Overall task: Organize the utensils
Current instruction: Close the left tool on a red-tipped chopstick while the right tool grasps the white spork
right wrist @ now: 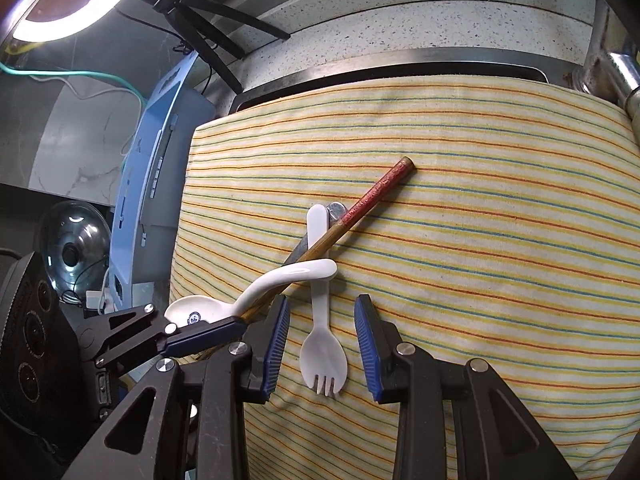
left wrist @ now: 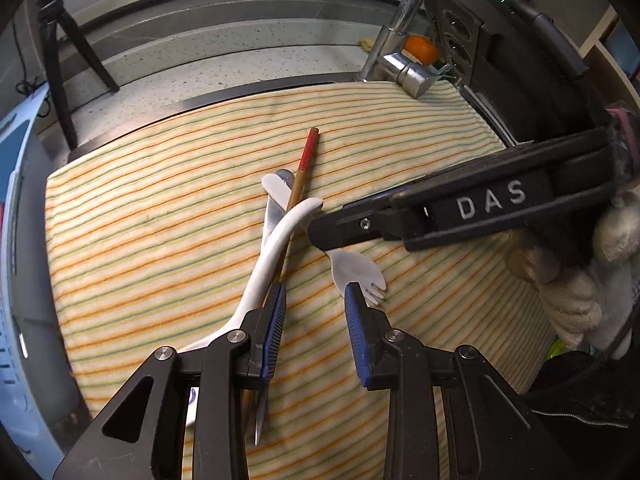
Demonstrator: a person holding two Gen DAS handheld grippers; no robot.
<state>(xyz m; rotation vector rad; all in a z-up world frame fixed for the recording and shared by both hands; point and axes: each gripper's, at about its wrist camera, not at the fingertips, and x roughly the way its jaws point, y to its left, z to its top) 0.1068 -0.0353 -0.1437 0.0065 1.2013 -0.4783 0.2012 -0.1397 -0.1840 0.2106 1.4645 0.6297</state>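
A pile of utensils lies on a striped cloth (left wrist: 160,216): a white ceramic spoon (left wrist: 276,244), a chopstick (left wrist: 306,156) with a red top, a metal utensil (left wrist: 274,212) under them, and a white plastic spork (left wrist: 352,270). My left gripper (left wrist: 316,312) is open low over the cloth, its left pad over the chopstick and the spork's head just beyond its right pad. My right gripper (right wrist: 323,340) is open and straddles the spork (right wrist: 322,356) without pressing it. In the left wrist view the right gripper (left wrist: 320,234) reaches in from the right. The left gripper (right wrist: 236,324) shows beside the ceramic spoon (right wrist: 200,310).
The cloth covers a sink with a chrome faucet (left wrist: 400,64) and an orange (left wrist: 420,50) at the back right. A black tripod (left wrist: 60,64) stands on the speckled counter. A ring light (right wrist: 72,0), a glass lid (right wrist: 74,240) and a blue-white panel (right wrist: 160,152) are left. A gloved hand (left wrist: 580,292) holds the right gripper.
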